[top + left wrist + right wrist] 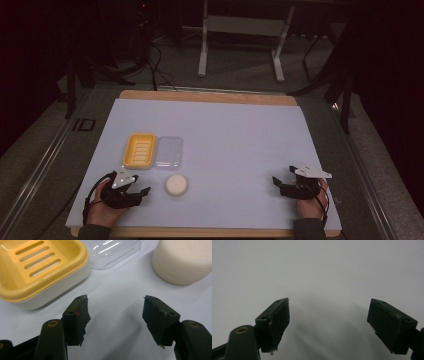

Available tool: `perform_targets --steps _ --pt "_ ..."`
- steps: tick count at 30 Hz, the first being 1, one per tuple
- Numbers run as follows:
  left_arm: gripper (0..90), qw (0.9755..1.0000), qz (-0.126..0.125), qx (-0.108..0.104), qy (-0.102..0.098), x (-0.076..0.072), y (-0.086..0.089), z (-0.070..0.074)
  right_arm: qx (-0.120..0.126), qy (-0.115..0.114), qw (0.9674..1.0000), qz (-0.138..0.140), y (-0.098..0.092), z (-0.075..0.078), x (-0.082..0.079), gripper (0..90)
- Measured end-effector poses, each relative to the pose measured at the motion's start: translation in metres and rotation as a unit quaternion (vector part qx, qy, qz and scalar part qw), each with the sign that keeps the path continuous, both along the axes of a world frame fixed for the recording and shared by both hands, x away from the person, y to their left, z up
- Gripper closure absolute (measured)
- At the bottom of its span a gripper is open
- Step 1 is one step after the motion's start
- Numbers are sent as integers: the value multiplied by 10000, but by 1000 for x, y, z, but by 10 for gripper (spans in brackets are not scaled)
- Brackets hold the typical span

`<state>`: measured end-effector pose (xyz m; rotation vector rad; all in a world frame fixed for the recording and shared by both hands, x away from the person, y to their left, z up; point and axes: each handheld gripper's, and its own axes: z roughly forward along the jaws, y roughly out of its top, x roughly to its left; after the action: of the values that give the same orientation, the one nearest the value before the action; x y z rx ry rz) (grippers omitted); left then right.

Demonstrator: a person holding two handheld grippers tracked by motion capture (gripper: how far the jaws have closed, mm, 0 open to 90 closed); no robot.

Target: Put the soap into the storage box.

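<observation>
**Soap, dish and lid lying near the left gripper at the front left of the table**

The round soap (177, 185) is sitting on the white table (235, 135) near its front edge, left of the middle. It is a pale cream puck with a flat top and softly rounded sides. Just behind it, toward the left edge, the yellow soap dish (139, 150) is lying with its slotted tray facing up, and the clear lid (168, 152) is resting right beside the dish on its right, the two looking as if they are touching.

The left gripper (136, 186) is resting near the front left corner, just left of the soap and apart from it. Its jaws are standing apart with nothing between them. The right gripper (283, 182) is lying well apart from all this, near the front right corner, its jaws also spread and gripping nothing.

The left gripper view is bringing out what the high view is blurring: the dish (37, 267) is showing a yellow rim over a whitish base, with four slots in its tray; the lid (115, 252) is glinting, and the soap (182, 261) is looking matt and smooth. The left gripper (116, 312) is pointing at bare table. The right gripper view is showing the right gripper (328, 315) over plain white table.
</observation>
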<state>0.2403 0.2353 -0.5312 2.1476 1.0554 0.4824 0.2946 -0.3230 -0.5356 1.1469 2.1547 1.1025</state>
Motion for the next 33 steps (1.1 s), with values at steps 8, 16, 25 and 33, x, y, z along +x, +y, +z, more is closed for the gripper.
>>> perform_targets --steps 8,16,25,33 --pt "360 9998 -70 -39 186 0 0 0 31 -271 9996 15 -1 1 -6 145" --pt "358 9986 -357 91 369 5 -7 1 -9 -364 9993 80 0 1 -7 146" --pt "354 9950 -818 374 427 13 -12 15 9 -415 9991 96 -1 1 -9 153" --pt "350 9892 -1270 562 468 22 -22 27 12 -431 9990 111 0 1 -9 153"
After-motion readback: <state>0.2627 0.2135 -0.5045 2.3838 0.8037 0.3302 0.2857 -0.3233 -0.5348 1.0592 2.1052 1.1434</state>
